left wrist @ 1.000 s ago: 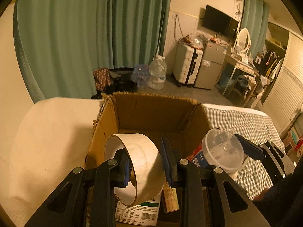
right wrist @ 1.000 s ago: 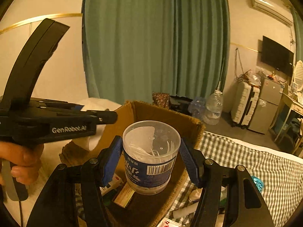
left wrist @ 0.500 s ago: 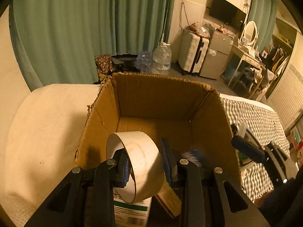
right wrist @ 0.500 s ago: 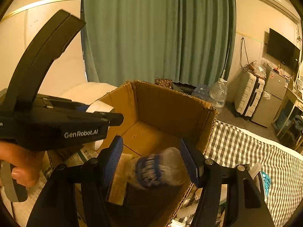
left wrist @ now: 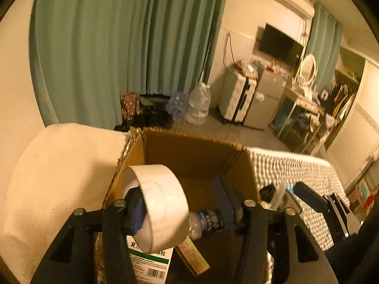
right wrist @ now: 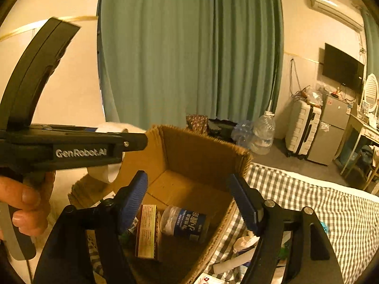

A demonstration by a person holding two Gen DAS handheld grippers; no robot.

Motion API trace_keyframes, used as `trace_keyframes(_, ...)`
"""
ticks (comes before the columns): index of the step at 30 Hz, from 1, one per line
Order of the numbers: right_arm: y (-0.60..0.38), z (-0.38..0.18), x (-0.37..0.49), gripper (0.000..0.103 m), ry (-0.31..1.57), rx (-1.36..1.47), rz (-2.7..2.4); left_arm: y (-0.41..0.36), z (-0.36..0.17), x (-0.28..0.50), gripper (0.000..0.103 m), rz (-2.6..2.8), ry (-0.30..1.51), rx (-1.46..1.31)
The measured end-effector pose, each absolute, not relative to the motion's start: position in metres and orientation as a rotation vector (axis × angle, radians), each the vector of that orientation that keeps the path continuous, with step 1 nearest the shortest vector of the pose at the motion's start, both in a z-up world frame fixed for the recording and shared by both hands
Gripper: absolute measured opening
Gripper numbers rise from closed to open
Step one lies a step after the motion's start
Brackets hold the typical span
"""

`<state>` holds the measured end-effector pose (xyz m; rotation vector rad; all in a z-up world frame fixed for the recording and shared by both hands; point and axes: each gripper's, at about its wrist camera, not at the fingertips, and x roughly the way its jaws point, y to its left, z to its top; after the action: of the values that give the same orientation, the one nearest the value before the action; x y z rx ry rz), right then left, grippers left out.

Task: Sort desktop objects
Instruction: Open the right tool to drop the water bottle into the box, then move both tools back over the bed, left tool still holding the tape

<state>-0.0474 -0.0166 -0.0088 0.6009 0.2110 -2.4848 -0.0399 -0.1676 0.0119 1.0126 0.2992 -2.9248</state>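
An open cardboard box stands in front of both grippers. My left gripper is opening over its near left corner. A white tape roll hangs ringed around its left finger, and the right pad stands clear of the roll. My right gripper is opening above the box with nothing between its fingers. Below it a clear plastic jar with a blue label lies on its side on the box floor.
Inside the box lie a white carton with a green stripe and a red-gold carton. A checked cloth with loose clutter runs right of the box, a pale cushion left. A hand holds the left gripper.
The jar left the right gripper and fell into the box, and those jaws spread wider. The left jaws opened off the tape roll, which now hangs on one finger. The left gripper rose.
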Motion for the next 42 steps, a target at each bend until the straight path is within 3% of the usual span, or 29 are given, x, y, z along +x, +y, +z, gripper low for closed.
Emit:
trace_keyframes(6,0.000,0.018,-0.037,0.088,0.137,0.523,-2.513,-0.172,0.038,-0.023,0.070,-2.962,0.359,0.881)
trace_keyframes(14,0.017,0.052,-0.011,0.103,0.071,0.390,-2.566,-0.157,0.070,0.001,0.103,-3.034,0.298,0.691)
trace_keyframes(27,0.073,0.072,-0.005,0.103,-0.064,0.394,-2.660,-0.137,0.089,0.021,0.103,-3.135,0.310,0.625)
trace_keyframes(42,0.139,0.097,0.000,0.103,-0.080,0.360,-2.793,-0.099,0.093,0.028,0.103,-3.246,0.320,0.632)
